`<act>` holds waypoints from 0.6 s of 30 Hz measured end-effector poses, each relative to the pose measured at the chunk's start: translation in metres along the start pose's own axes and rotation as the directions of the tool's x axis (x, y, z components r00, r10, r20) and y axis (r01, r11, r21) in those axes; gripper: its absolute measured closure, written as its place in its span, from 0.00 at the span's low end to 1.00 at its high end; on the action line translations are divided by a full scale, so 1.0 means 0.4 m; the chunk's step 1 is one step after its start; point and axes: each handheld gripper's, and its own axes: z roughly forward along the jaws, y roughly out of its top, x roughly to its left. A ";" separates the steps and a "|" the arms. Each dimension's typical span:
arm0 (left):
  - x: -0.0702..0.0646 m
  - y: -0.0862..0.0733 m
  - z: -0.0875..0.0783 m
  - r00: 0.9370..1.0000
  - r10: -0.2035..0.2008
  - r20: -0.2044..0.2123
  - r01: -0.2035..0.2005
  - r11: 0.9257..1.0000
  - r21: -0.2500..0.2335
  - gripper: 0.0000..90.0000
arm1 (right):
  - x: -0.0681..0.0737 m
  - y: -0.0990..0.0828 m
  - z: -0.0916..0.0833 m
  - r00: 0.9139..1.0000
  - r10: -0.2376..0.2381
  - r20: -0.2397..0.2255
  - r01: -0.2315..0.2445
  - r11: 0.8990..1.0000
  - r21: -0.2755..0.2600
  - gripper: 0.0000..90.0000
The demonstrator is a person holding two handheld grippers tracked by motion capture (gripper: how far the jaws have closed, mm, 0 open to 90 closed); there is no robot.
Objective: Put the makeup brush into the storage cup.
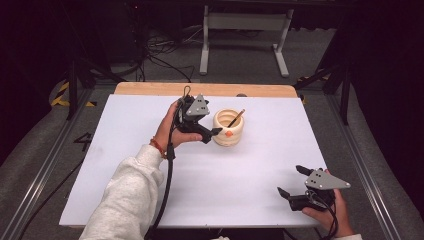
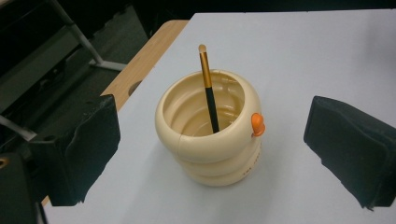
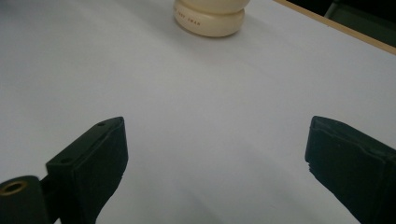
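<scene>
A cream ribbed pot [image 1: 228, 131] stands on the white table top [image 1: 200, 175], slightly behind its middle. A slim brush [image 1: 236, 118] with a black and gold handle leans inside it, tip up. An orange knob [image 2: 257, 124] sticks out of the pot's rim. My left gripper [image 1: 212, 123] is open just left of the pot. In the left gripper view the pot [image 2: 210, 140] and brush [image 2: 209, 88] sit ahead, between the spread jaws, untouched. My right gripper [image 1: 291, 180] rests open near the front right corner. The pot's base [image 3: 210, 16] lies far ahead of it.
A wooden strip [image 1: 205, 89] borders the table's far edge. Behind it are a white metal stand [image 1: 245, 30] and cables [image 1: 160, 55] on the floor. Metal rails [image 1: 45, 165] run along both sides. The white surface [image 3: 196, 93] ahead of the right gripper is bare.
</scene>
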 end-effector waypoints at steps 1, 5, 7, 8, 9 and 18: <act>0.000 0.000 0.000 1.000 0.000 0.000 0.000 1.000 0.000 0.05 | 0.000 0.000 0.000 1.000 0.000 0.000 0.000 1.000 0.000 0.07; -0.005 -0.005 -0.012 1.000 0.001 -0.008 -0.001 1.000 -0.002 0.05 | 0.000 0.000 0.001 1.000 -0.002 0.000 0.002 1.000 -0.001 0.07; -0.007 -0.009 -0.017 1.000 0.003 -0.013 -0.003 1.000 0.001 0.05 | 0.001 0.000 0.001 1.000 -0.001 -0.001 0.001 1.000 -0.001 0.07; -0.007 -0.010 -0.020 1.000 0.010 -0.016 -0.010 1.000 0.000 0.05 | 0.001 0.000 0.001 1.000 -0.001 0.000 0.001 1.000 0.000 0.07; -0.008 -0.013 -0.023 1.000 0.008 -0.015 -0.008 1.000 0.000 0.05 | 0.001 0.001 0.001 1.000 -0.002 0.000 0.002 1.000 -0.001 0.07; -0.014 -0.023 -0.050 1.000 0.012 -0.026 -0.012 1.000 -0.005 0.05 | 0.002 0.001 0.001 1.000 -0.003 0.000 0.003 1.000 0.000 0.07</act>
